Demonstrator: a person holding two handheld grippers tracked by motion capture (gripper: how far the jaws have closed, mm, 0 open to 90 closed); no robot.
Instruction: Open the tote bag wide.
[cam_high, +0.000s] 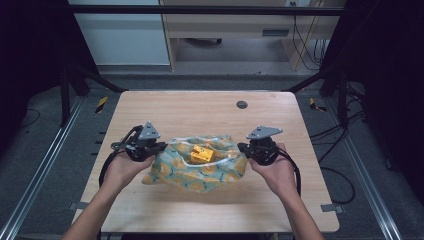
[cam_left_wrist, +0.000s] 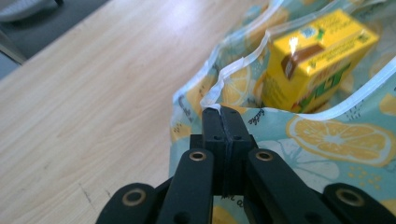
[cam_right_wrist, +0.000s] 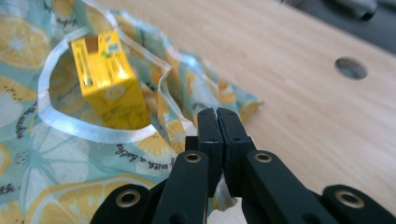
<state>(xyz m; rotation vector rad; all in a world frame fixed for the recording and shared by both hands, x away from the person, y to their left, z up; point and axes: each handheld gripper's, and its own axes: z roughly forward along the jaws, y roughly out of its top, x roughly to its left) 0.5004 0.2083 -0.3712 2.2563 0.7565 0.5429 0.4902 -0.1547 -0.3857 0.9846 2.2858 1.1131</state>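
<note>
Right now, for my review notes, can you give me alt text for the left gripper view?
The left gripper, jaws shut, pinches the white-trimmed edge of a lemon-print bag at its opening. A yellow drink carton sits inside the open bag, just past the jaws. The bag lies on a light wooden table that stretches off to the left.

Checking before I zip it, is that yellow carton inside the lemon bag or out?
Inside. The yellow carton sits within the open mouth of the lemon bag, its white rim around it.
</note>
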